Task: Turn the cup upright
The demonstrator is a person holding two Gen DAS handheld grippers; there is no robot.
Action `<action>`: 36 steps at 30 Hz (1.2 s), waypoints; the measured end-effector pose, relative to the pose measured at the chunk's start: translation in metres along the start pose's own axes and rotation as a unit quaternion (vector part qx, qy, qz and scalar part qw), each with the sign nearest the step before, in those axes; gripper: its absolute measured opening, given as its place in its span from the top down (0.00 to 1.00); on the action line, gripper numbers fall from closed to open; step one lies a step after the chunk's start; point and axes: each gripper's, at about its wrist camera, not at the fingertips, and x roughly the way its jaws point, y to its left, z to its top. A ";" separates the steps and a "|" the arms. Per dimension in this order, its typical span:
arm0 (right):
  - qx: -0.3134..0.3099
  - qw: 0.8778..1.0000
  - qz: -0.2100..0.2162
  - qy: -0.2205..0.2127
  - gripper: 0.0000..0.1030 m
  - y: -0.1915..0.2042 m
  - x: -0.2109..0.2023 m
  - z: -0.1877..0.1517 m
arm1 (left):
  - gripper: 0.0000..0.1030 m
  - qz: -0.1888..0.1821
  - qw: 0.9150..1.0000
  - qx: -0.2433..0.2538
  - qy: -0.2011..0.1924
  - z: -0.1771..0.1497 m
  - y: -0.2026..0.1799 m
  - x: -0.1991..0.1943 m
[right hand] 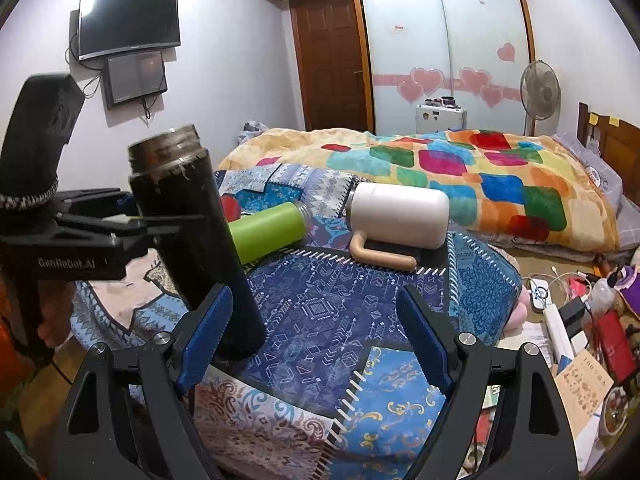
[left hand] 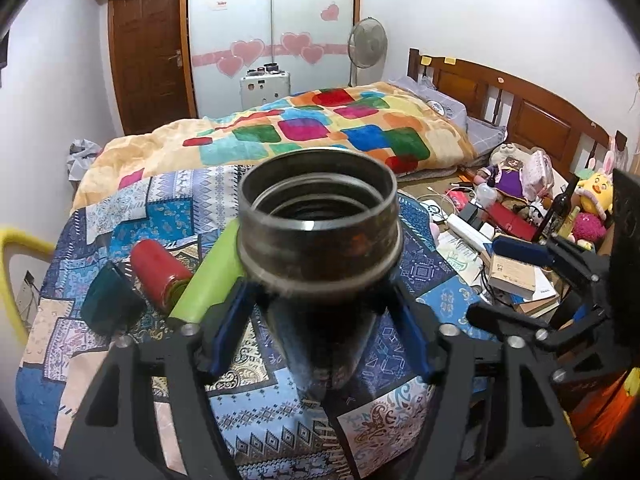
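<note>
The left tongs [left hand: 320,320] are clamped on the black cup [left hand: 320,240], their blue pads [left hand: 234,324] pressed against either side of its body just below the threaded metal neck. The cup stands nearly upright, leaning a little, with its open mouth on top; the left view looks straight into the steel rim. In the right view the same cup [right hand: 196,232] rises tall at the left, its base resting on the quilt [right hand: 320,308], with the left tongs [right hand: 132,222] gripping it about mid-height from the far side.

The right tongs [right hand: 316,328] are spread wide, holding nothing, low over the quilt just beside the cup's base; one pad [right hand: 204,332] sits close to the cup's lower wall, whether touching is unclear.

Behind the cup a green bottle [right hand: 268,232] lies on its side, and beside it in the left view a red bottle [left hand: 160,272], also lying down. A white jug [right hand: 400,216] with a tan handle lies on its side further right. Beyond them a bed [right hand: 440,168] carries a bright checked blanket.
</note>
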 end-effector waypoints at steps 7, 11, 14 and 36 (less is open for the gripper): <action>-0.012 0.999 -0.011 -0.027 0.20 0.019 -0.033 0.008 | 0.19 0.019 0.999 0.007 -0.038 -0.014 -0.007 -0.040; -0.019 0.998 -0.022 -0.053 0.20 0.035 -0.058 0.011 | 0.15 0.022 0.997 -0.009 -0.079 -0.024 -0.007 -0.076; -0.021 0.997 -0.030 -0.074 0.20 0.047 -0.078 0.013 | 0.14 0.033 0.993 -0.024 -0.115 -0.034 -0.008 -0.104; -0.006 0.976 -0.092 -0.198 0.00 0.099 -0.163 -0.008 | 0.00 0.105 0.954 -0.052 -0.275 -0.080 -0.037 -0.226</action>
